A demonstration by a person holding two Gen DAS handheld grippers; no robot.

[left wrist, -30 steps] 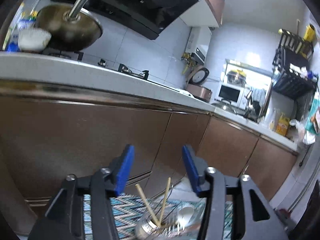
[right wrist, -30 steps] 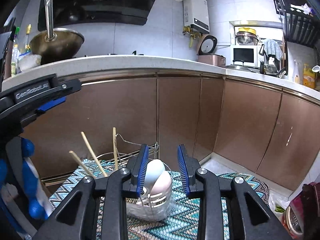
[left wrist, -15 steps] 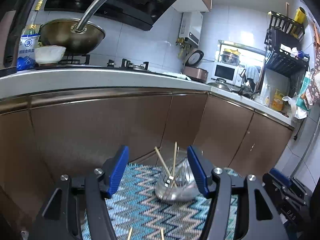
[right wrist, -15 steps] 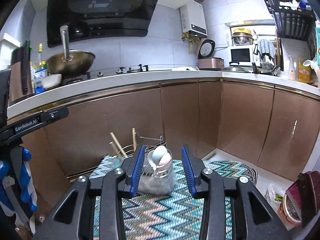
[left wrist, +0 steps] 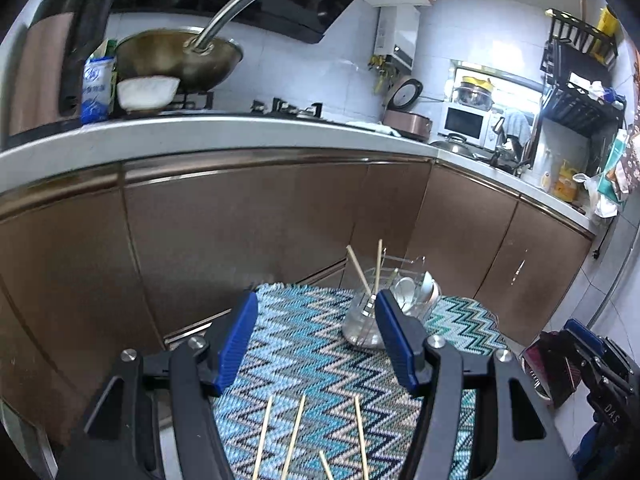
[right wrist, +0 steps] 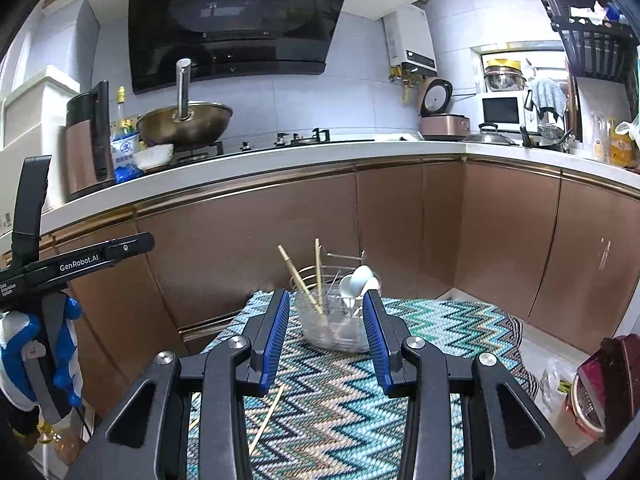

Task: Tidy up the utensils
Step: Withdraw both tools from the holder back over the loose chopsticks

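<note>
A clear holder (left wrist: 362, 322) (right wrist: 336, 330) stands at the far side of a zigzag-patterned mat (left wrist: 304, 344) (right wrist: 440, 320). Two chopsticks (left wrist: 360, 272) (right wrist: 300, 276) lean in it, and white spoons (left wrist: 424, 284) (right wrist: 360, 280) sit in its right part. Several loose chopsticks (left wrist: 294, 436) (right wrist: 268, 416) lie flat on the near part of the mat. My left gripper (left wrist: 314, 300) is open and empty, set back from the holder and above the loose chopsticks. My right gripper (right wrist: 326, 296) is also open and empty, with the holder framed beyond its fingertips.
Brown cabinet doors (right wrist: 400, 220) rise right behind the mat, under a white counter (right wrist: 280, 160) with a wok (right wrist: 184, 120), a bowl and a kettle. A dark red container (right wrist: 600, 384) sits low right. A gloved hand (right wrist: 24, 344) holds the left gripper at the left edge.
Both grippers have drawn back from the holder and risen a little, so it looks smaller and farther. Loose chopsticks have come into the left wrist view. The right jaws stand slightly wider.
</note>
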